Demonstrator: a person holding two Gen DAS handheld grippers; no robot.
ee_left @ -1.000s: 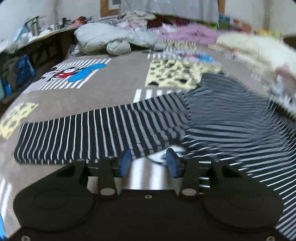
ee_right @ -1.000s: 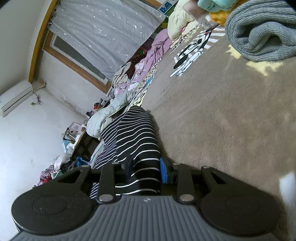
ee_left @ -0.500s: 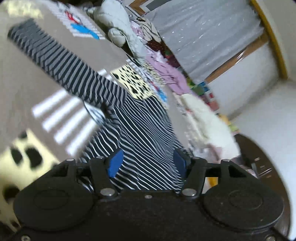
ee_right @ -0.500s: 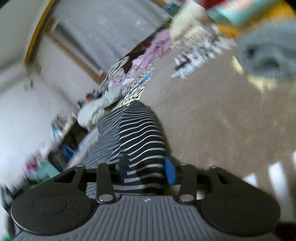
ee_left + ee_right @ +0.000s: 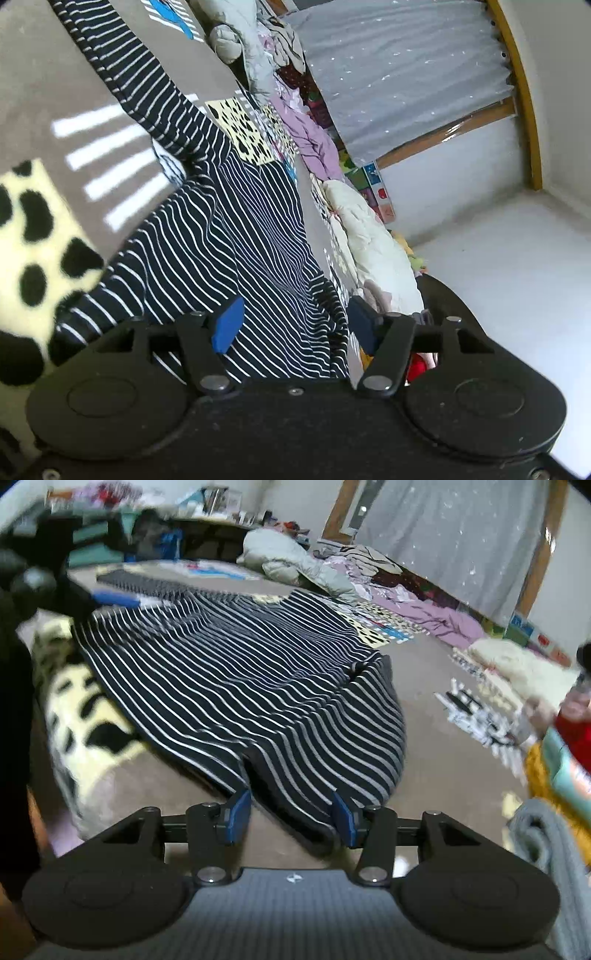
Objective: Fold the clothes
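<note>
Left gripper (image 5: 293, 325): tilted steeply, fingers spread wide, nothing between them, poised over striped shirt (image 5: 236, 236). Right gripper (image 5: 290, 814): level and low, fingers apart, straddling the folded shirt edge without clamping it. Striped shirt (image 5: 258, 686): spread flat on patterned blanket (image 5: 424, 664), one sleeve (image 5: 122, 70) stretched outward. Grey knit garment (image 5: 546, 834): heaped beside right gripper. Containers: none discernible.

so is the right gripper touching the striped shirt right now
Cannot tell. In the right wrist view the right gripper is open astride the striped shirt, whose folded edge hides any gap at the pads.
</note>
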